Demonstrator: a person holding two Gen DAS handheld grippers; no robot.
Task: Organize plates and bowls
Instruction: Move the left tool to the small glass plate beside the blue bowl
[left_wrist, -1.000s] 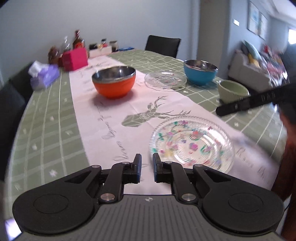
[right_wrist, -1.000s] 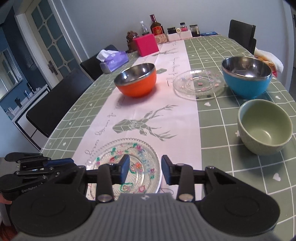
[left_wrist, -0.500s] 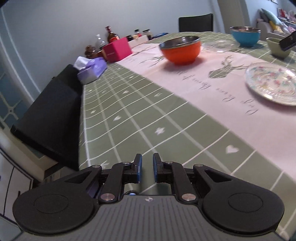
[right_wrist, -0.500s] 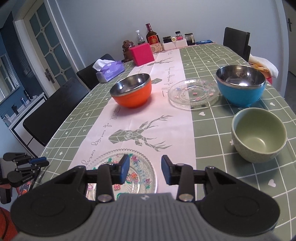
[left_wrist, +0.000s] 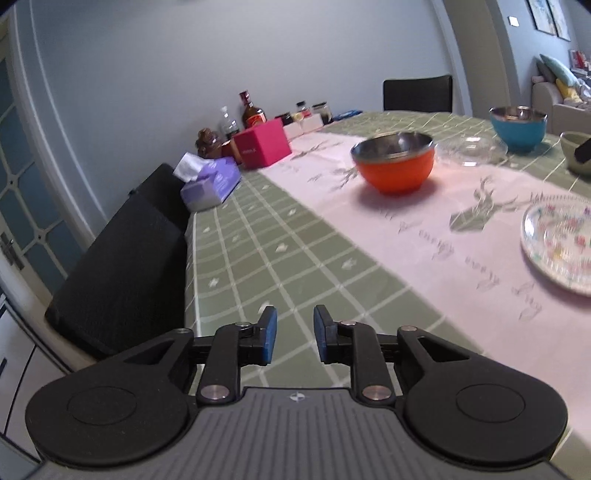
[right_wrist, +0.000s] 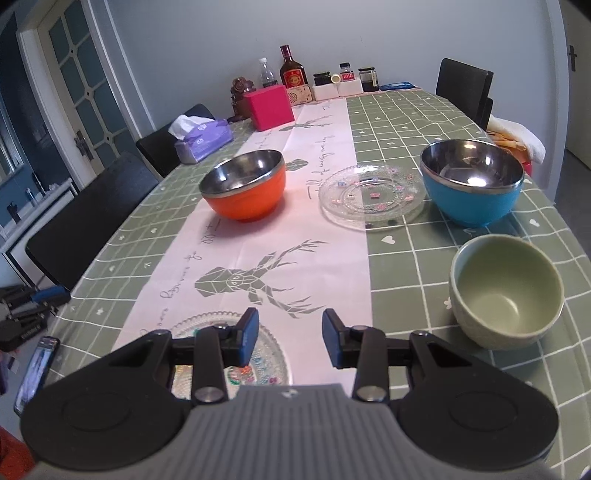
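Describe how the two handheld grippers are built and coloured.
Both the left gripper and the right gripper match: black linkage arms with silver pivot pins, round black side discs, blue pads on the fingers, and a ribbed grey body with a small emblem.

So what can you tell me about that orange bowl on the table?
The orange bowl is round and deep, with a glossy orange outside and a shiny, steel-looking lining and rim. It looks empty and stands upright on the pale deer-print table runner, left of the clear glass plate. Nothing else touches it; both grippers are well short of it.
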